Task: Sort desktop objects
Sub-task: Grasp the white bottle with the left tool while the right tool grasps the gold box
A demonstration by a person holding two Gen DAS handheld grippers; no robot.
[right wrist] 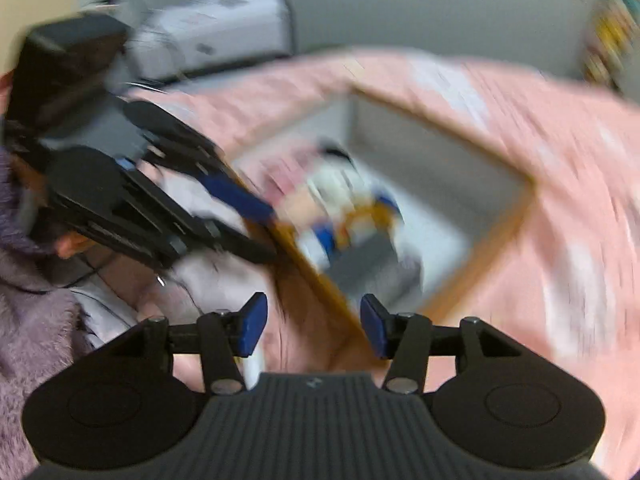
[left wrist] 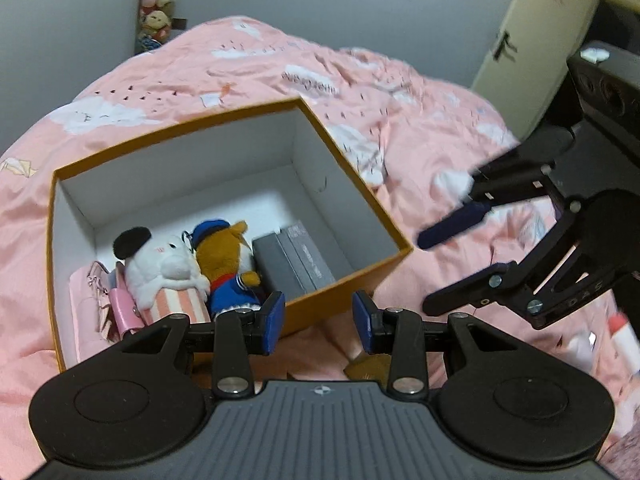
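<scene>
An orange box (left wrist: 352, 280) with white inner walls sits open on a bed covered by a pink quilt (left wrist: 248, 64). Along its near side lie a pink pouch (left wrist: 90, 312), a white plush (left wrist: 168, 268) with a black hat, a brown plush (left wrist: 228, 260) in blue clothes and cap, and grey cases (left wrist: 294, 260) standing on edge. The two plush toys touch each other; the grey cases stand just beside the brown one.

The left claw (left wrist: 319, 322) hangs over the near rim of the box, its blue pads spread apart with nothing between them. The right claw (left wrist: 440, 268) shows in the left view to the right of the box, over the quilt, its fingers spread and empty.

The right view is heavily blurred. There the right claw (right wrist: 313, 330) is spread above the box's near corner, holding nothing, and the left claw (right wrist: 256, 232) reaches in from the left over the orange rim. A purple fuzzy sleeve (right wrist: 32, 304) fills the left edge. Small bottles (left wrist: 622, 340) lie blurred on the quilt at far right.
</scene>
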